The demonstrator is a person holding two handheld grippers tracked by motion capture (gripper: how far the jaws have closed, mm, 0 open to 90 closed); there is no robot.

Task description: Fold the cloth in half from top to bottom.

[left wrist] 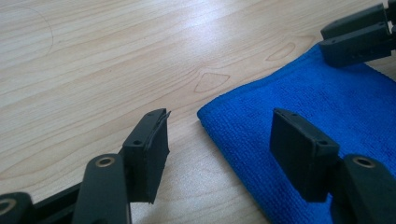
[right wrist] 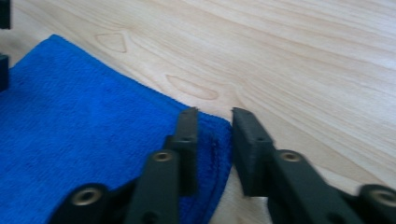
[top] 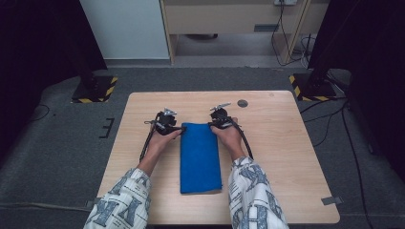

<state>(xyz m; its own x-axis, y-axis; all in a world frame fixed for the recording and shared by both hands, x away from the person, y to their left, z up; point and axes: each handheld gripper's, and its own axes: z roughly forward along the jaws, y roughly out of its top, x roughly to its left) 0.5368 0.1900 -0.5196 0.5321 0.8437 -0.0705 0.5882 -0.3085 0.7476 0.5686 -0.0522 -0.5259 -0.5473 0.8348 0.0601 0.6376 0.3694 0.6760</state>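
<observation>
Now the left gripper (left wrist: 219,140) is open, with one jaw on the bare table (left wrist: 93,70) and one over the blue cloth's (left wrist: 303,102) corner, not pressing it. Over at the right gripper (right wrist: 214,135), the jaws sit close around the cloth's other far corner, one on the cloth and one just off its edge. I cannot tell if they pinch it. Seen from above, the cloth (top: 200,157) lies folded mid-frame, a hand (top: 160,143) at each top corner, both arms coming up from the bottom.
</observation>
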